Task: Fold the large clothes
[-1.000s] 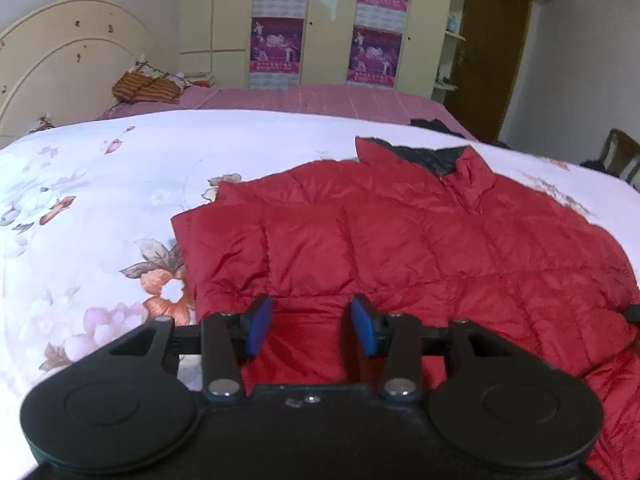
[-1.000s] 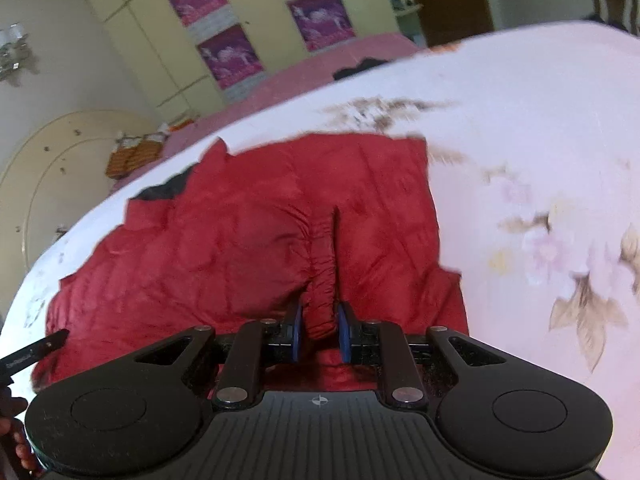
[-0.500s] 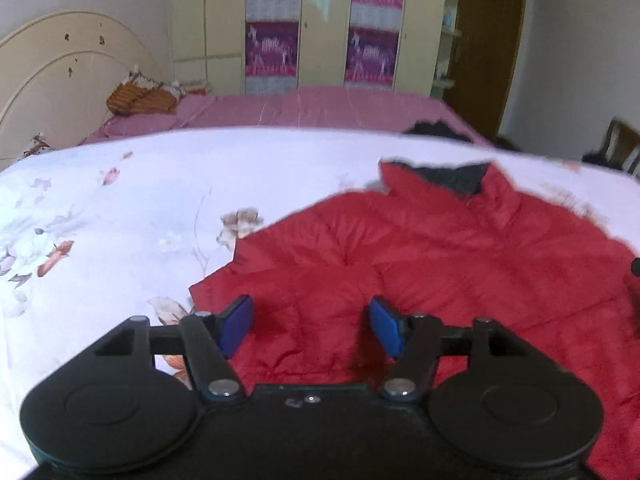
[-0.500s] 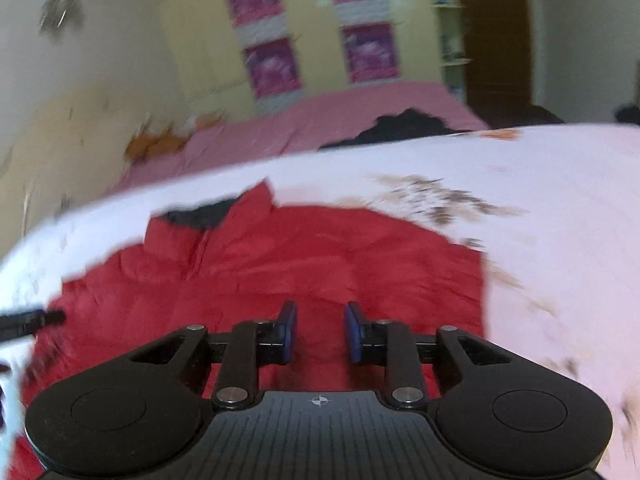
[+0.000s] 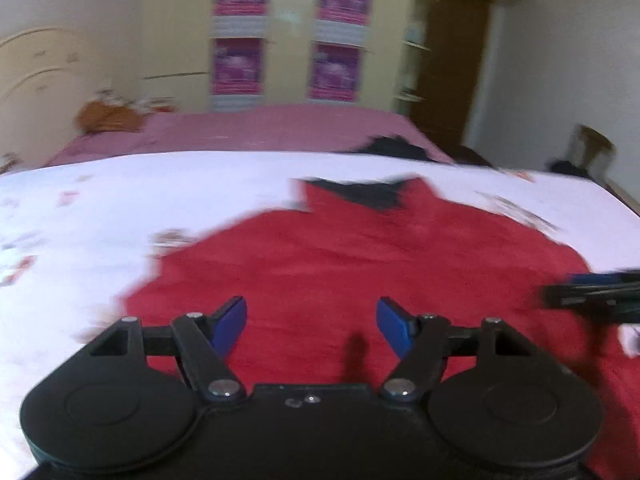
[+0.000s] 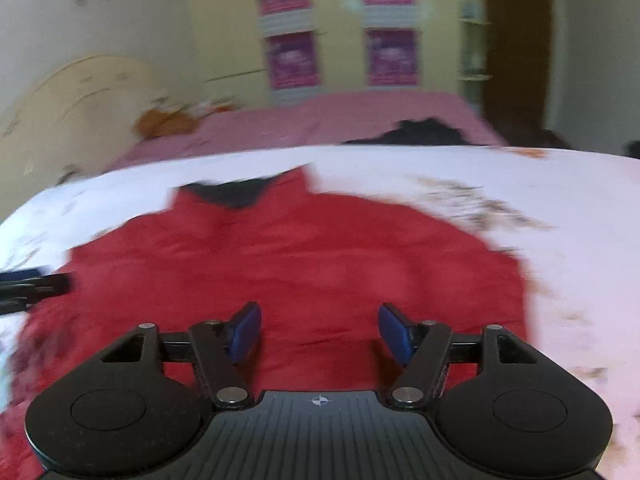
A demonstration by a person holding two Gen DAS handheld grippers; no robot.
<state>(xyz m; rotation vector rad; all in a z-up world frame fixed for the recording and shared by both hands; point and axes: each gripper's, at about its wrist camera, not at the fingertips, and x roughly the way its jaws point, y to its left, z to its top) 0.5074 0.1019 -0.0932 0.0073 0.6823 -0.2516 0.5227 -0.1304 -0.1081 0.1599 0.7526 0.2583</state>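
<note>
Both sets of jaws are opening, nothing pinched. My left gripper [image 5: 312, 326] has its blue pads spread wide, only red fabric showing below the gap, no cloth between the pads. My right gripper [image 6: 320, 332] is the same: pads apart and widening, gap empty, red cloth underneath. In each wrist view the other gripper pokes in from the side edge, dark and blurred, so the two hang side by side over the near part of the garment.

The task's thing, a red puffer jacket [image 5: 360, 256], lies flat on the white floral bedspread [image 5: 100, 208], collar at the far end with dark lining [image 5: 360, 192] showing, hem end nearest me. Both views are motion-blurred, so I can't read quilting or where the sleeves lie. Its outline looks compact, left and right edges fairly straight, so I'd judge the sleeves or sides are already tucked in. That's a guess, though.

Further out: a pink bed [image 6: 340, 120] beyond the bedspread with a dark garment [image 6: 420, 132] on its near edge, cream wardrobe doors [image 5: 288, 32] with purple posters, a brown door far right.

Step in hand: between folds, grips let go, hands free above the jacket. Next move probably calls for dropping both grippers to the near hem corners, pinching one each, then carrying the hem far toward the collar to halve it. Puffy fabric means a deep bite, or it slips.
</note>
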